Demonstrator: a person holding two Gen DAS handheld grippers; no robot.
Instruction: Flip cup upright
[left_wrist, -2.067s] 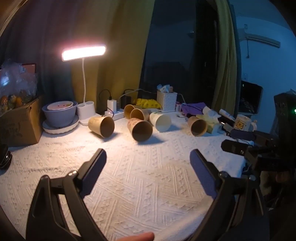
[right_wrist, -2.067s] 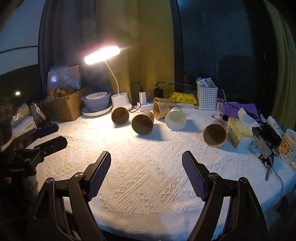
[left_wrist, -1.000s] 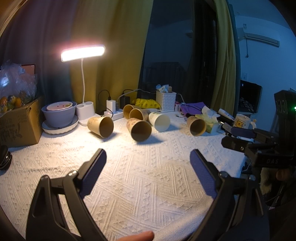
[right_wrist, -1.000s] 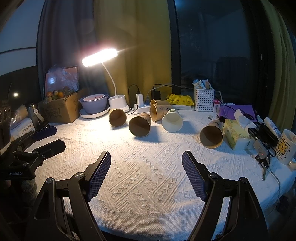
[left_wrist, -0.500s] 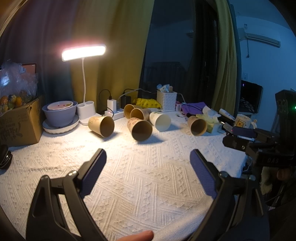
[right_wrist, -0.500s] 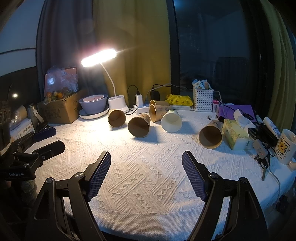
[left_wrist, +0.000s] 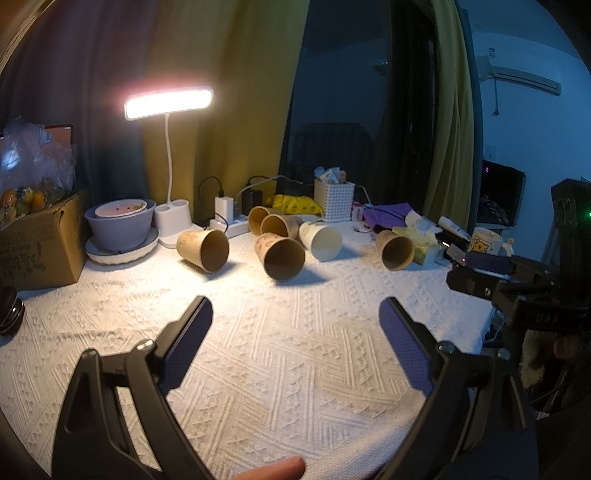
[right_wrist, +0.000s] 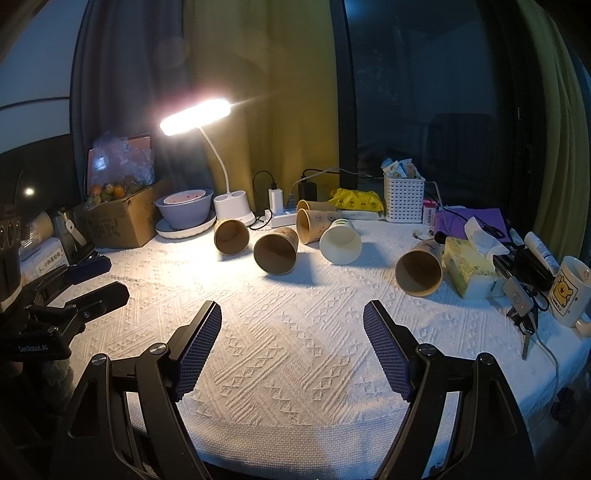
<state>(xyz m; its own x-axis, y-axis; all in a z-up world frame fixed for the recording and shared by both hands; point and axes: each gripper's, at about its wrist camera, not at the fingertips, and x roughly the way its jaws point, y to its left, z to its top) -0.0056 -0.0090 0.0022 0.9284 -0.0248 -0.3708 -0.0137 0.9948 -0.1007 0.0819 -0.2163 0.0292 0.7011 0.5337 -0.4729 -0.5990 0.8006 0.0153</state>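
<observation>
The left hand-held gripper (left_wrist: 295, 317) hangs over the near part of the surface (left_wrist: 288, 354), its blue-padded fingers spread wide with nothing between them. The right hand-held gripper (right_wrist: 291, 321) is likewise spread and empty.

Six paper cups lie on their sides near the back of the surface, mouths toward the cameras. From the left: a brown cup (right_wrist: 231, 236) just in front of the desk lamp (right_wrist: 207, 118) base, a second brown cup (right_wrist: 276, 251), two brown cups (right_wrist: 312, 218) stacked closely one behind the other, the rear one largely hidden, a white cup (right_wrist: 340, 242), and, well apart, a brown cup (right_wrist: 419, 273) just beside the tissue pack (right_wrist: 469, 269).

Printed patterns on the cup walls are too small to read. The cardboard box (left_wrist: 40, 243) is cut off at the left edge in the left wrist view; the right wrist view shows it whole, with fruit under plastic. The right wrist view alone shows keys (right_wrist: 522, 314) and the bear mug (right_wrist: 570, 291) in full. In the left wrist view, a fingertip (left_wrist: 277, 469) intrudes at the bottom edge.
</observation>
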